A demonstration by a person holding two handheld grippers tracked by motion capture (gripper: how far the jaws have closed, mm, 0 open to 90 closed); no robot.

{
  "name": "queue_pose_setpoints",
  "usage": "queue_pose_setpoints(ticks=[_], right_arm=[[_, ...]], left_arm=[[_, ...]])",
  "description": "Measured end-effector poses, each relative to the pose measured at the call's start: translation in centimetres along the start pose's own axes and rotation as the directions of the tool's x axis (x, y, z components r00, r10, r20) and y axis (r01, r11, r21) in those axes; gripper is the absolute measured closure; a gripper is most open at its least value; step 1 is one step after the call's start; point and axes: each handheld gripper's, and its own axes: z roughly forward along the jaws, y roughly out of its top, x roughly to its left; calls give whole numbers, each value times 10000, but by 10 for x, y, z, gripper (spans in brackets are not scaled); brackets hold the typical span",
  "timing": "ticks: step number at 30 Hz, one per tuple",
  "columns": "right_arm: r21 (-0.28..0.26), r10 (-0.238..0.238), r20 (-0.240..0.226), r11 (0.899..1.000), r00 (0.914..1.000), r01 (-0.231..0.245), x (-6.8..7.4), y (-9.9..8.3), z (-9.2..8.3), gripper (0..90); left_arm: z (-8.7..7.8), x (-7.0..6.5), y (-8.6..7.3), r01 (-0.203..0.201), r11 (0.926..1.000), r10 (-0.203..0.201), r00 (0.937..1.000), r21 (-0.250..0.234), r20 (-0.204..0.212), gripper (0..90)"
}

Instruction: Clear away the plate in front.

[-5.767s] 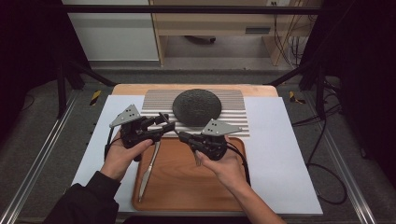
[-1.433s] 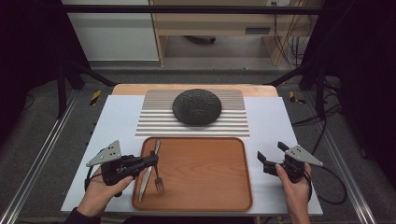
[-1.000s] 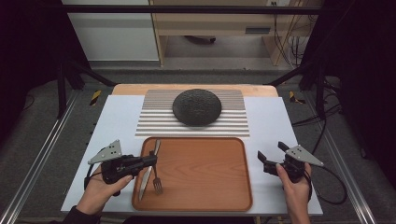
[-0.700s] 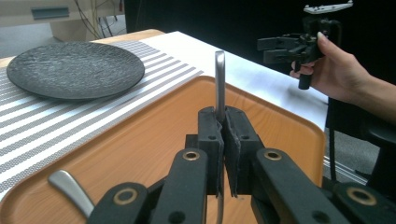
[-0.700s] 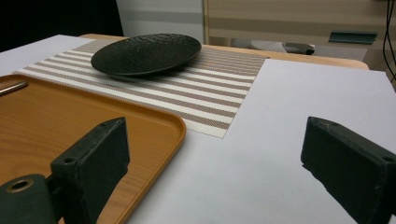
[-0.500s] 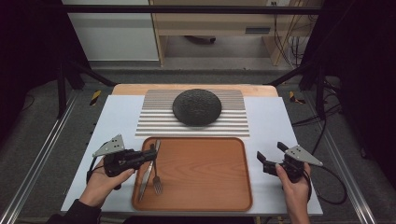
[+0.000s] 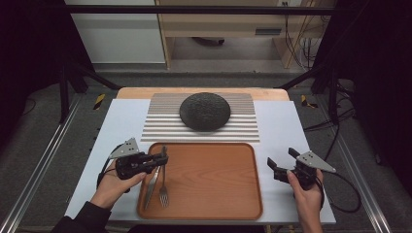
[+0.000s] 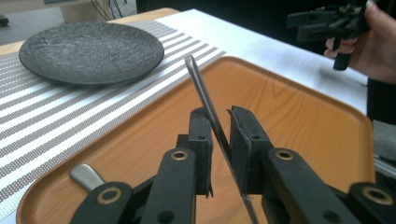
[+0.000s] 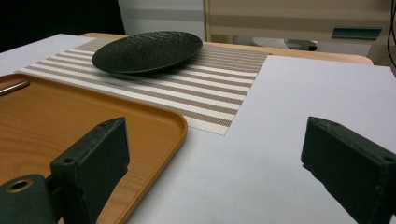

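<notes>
Item 1, left gripper (image 7: 163,159): sits at the 9 o'clock edge of the tray, pointing toward 3 o'clock. Its jaws have just been opening. In the left gripper view (image 8: 219,116) I see the table knife (image 8: 203,88) standing between the pads, with a gap showing on one side, so I log it as let go, not clamped.

Item 2, table knife (image 7: 150,184): lies in the wooden tray (image 7: 214,194) along its 9 o'clock side, running roughly 12 to 6, just beside the fork (image 7: 164,187).

Item 3, right gripper (image 7: 282,158): jaws spread wide and empty, held over the white table cover at 3 o'clock of the tray, apart from it.

Item 4, dark stone plate (image 7: 204,111): on the striped placemat (image 7: 160,128), at 12 o'clock of the tray, bare.

Step in hand, as I judge it: releasing the knife inside the tray.

Next move, as I judge it: I widen the left jaws further and draw back toward 9 o'clock, lifting clear so neither pad drags the knife or nudges the fork.
</notes>
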Motion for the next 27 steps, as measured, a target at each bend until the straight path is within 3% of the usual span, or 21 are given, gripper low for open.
queue_pose_setpoints(ticks=[15,27], right_arm=[[30,43,-64,10000,10000,-43,0,-1,1,78],[78,26,-109,10000,9999,-25,1,-1,1,76]], left_arm=[[14,16,-10,239,9978,-207,9984,619,-526,728],[20,22,-16,511,9939,-408,9936,978,-1049,693]])
